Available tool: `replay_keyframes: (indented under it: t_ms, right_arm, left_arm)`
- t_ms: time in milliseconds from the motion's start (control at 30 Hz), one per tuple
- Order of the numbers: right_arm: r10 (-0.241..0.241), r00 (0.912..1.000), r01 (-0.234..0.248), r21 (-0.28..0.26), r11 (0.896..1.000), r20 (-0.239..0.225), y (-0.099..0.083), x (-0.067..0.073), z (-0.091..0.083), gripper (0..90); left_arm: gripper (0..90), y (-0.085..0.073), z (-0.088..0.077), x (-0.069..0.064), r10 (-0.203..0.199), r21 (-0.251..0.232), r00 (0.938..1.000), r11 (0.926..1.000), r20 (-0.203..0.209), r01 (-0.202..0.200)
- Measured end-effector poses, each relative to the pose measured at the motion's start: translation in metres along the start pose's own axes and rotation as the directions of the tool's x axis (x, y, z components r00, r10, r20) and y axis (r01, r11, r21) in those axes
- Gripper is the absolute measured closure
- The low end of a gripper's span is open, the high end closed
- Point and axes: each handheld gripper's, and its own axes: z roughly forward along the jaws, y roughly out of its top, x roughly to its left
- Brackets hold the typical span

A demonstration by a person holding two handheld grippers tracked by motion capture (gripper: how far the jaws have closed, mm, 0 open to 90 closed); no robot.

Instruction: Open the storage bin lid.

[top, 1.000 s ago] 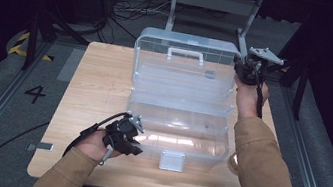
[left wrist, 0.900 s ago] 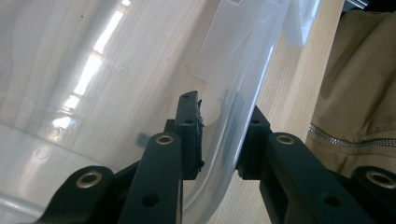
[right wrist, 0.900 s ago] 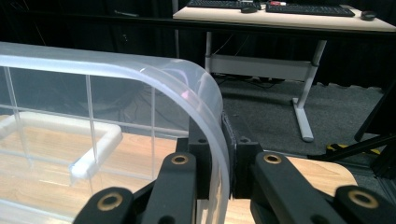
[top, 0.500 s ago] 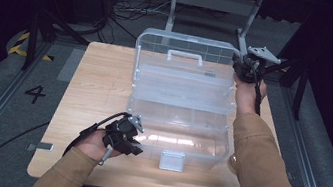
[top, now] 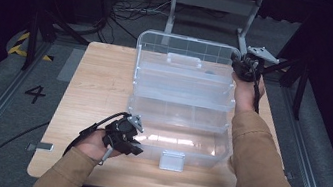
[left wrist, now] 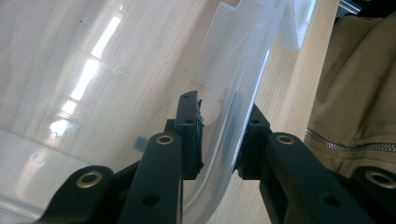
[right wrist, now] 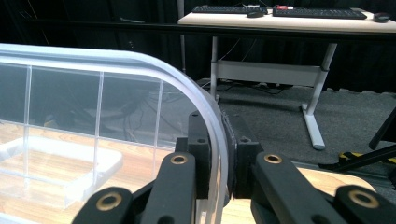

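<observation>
Clear plastic multi-tier organiser box (top: 181, 101) sits mid-table on the light wooden table (top: 101, 78), lid (top: 186, 51) swung up at the far side, trays fanned out stepwise toward the person. Right gripper (top: 244, 68) is clamped on the lid's rounded far-right rim, pads either side of the clear edge (right wrist: 217, 135). Left gripper (top: 132, 145) straddles the near-left corner wall of the bottom tray (left wrist: 233, 140); one pad looks in contact, the other maybe w/ a sliver of gap, so prob. a steadying hold. Step, I'd say: closing the box w/ the lid in hand. Next calls for swinging the lid forward and down while the left keeps the base from sliding, trays folding in w/o jamming.
</observation>
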Motion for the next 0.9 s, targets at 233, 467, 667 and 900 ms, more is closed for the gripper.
replay_keyframes:
  t_ms: [233,467,667,900]
  right_arm:
    - [-0.013,0.9999,0.013,-0.003,1.0,-0.006,-0.004,-0.003,0.009,82.5]
    - [-0.01,0.9997,0.01,0.032,0.999,-0.021,-0.005,-0.006,0.018,82.3]
    - [0.009,0.9993,-0.008,0.048,0.999,-0.035,-0.005,-0.009,0.024,81.9]
    - [0.02,0.9981,-0.017,0.063,0.998,-0.059,-0.005,-0.012,0.027,80.9]
  left_arm:
    - [75.4,0.0,0.0,0.0,0.002,-0.004,1.0,1.0,0.005,-0.002]
    - [75.5,-0.001,0.0,0.0,0.006,-0.015,1.0,0.9999,0.003,-0.006]
    - [75.5,-0.001,0.0,0.001,0.007,-0.021,1.0,0.9997,0.005,-0.007]
    - [75.5,-0.001,0.0,0.001,0.007,-0.02,0.9999,0.9998,0.009,-0.006]
